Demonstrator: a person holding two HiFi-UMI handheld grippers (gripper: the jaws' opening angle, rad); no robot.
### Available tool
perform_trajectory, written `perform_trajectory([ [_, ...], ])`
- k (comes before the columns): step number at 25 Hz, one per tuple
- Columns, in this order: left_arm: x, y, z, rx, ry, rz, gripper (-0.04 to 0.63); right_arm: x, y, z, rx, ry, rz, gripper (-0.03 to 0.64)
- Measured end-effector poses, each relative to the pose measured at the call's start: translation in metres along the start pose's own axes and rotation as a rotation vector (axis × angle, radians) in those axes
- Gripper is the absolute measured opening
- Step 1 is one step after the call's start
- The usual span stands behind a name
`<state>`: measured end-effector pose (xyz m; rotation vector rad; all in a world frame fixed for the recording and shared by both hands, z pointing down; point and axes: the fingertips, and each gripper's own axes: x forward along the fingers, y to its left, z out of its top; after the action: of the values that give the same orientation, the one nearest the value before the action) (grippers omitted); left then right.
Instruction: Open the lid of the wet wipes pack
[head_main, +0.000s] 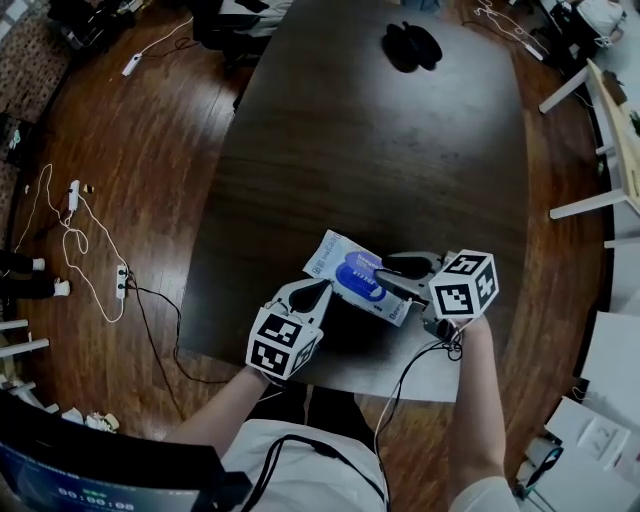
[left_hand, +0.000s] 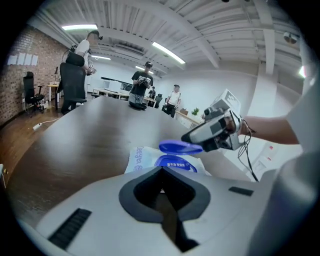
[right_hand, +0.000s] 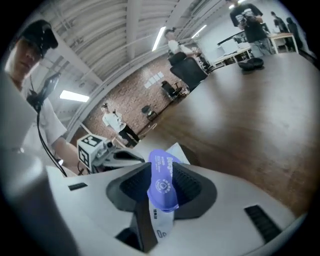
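Right gripper view: right gripper (right_hand: 160, 170) is clamped on the blue lid (right_hand: 161, 186), flipped up off the wet wipes pack (head_main: 332, 256) by the table's (head_main: 380, 150) near edge. Left gripper (head_main: 318, 292) looks pinched on the pack's corner, probably to hold it down.

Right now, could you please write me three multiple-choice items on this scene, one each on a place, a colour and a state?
1. Where is the wet wipes pack? A at the table's near edge; B at the table's far end; C on the floor.
2. The lid's colour? A white; B blue; C red.
3. The lid's state? A flat shut; B lifted; C torn off.
Key: A, it is close before the person; B, it shows blue; B, the right gripper's jaws hold it raised.
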<state>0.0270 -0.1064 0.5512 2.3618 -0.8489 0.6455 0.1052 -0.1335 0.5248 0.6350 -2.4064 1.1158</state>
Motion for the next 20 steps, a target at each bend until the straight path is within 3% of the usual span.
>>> perform_trajectory([
  [4,-0.023,-0.003,0.008,0.004,-0.042,0.005,-0.003,0.025,0.0,-0.033,-0.037,0.102,-0.101,0.134],
  [10,-0.057,-0.014,0.019,0.019,-0.131,-0.027,-0.003,0.033,-0.005,-0.043,-0.122,0.107,-0.28,0.12],
  [17,-0.086,-0.021,0.028,0.033,-0.191,-0.06,-0.003,0.02,0.026,-0.031,-0.193,-0.029,-0.343,0.12],
  [20,-0.096,-0.027,0.041,0.037,-0.247,-0.099,-0.003,0.003,0.053,-0.017,-0.147,-0.218,-0.335,0.12],
])
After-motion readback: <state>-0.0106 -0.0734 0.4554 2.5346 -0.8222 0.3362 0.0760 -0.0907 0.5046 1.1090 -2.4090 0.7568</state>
